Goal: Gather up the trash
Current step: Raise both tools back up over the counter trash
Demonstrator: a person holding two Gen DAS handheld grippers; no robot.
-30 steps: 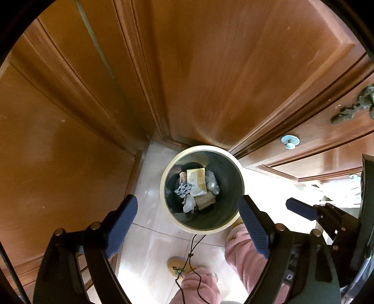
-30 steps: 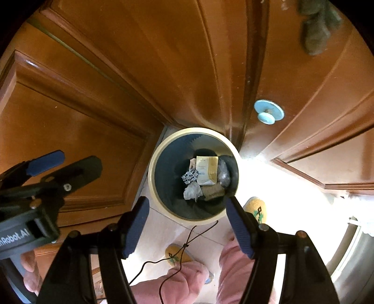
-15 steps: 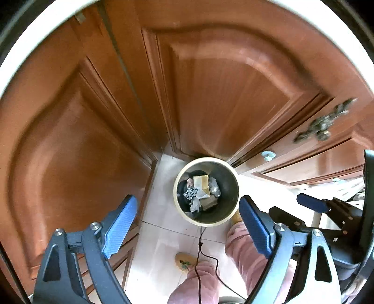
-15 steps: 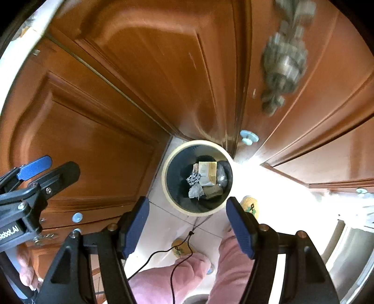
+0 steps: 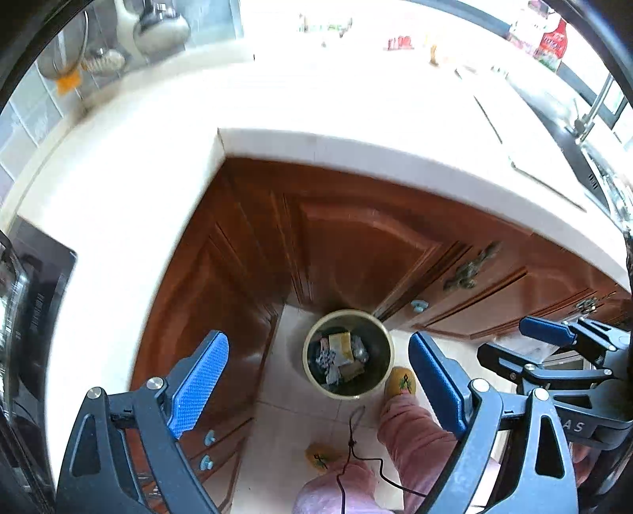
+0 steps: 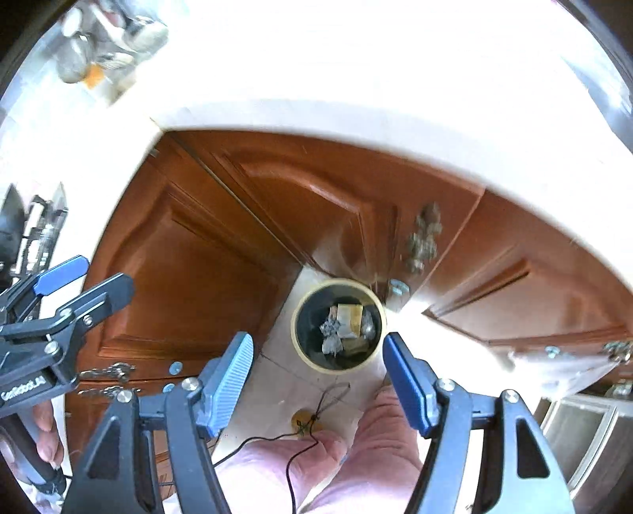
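Observation:
A round bin point(image 5: 378, 369) with a cream rim stands on the tiled floor in the corner of the cabinets, far below both grippers. Crumpled wrappers and paper trash point(image 5: 340, 352) lie in it. My left gripper point(image 5: 316, 340) hangs high above it; its jaws are opening, with nothing between the blue pads. In the right wrist view the same bin point(image 6: 294, 328) holds the trash point(image 6: 346, 324). My right gripper point(image 6: 316, 340) is open and empty above it. Each gripper shows at the edge of the other's view.
A white L-shaped countertop point(image 5: 316, 99) runs over brown wooden cabinet doors point(image 5: 356, 245). A sink and tap point(image 5: 593, 118) are at the right, pots point(image 5: 158, 23) at the upper left, a dark appliance point(image 5: 31, 296) at the left. Pink trouser legs point(image 5: 411, 435), yellow slippers point(image 5: 401, 381) and a thin cable lie below.
Both grippers have risen well above the bin, which now looks much smaller. The countertop, the sink and the pots have come into view. Both stay empty.

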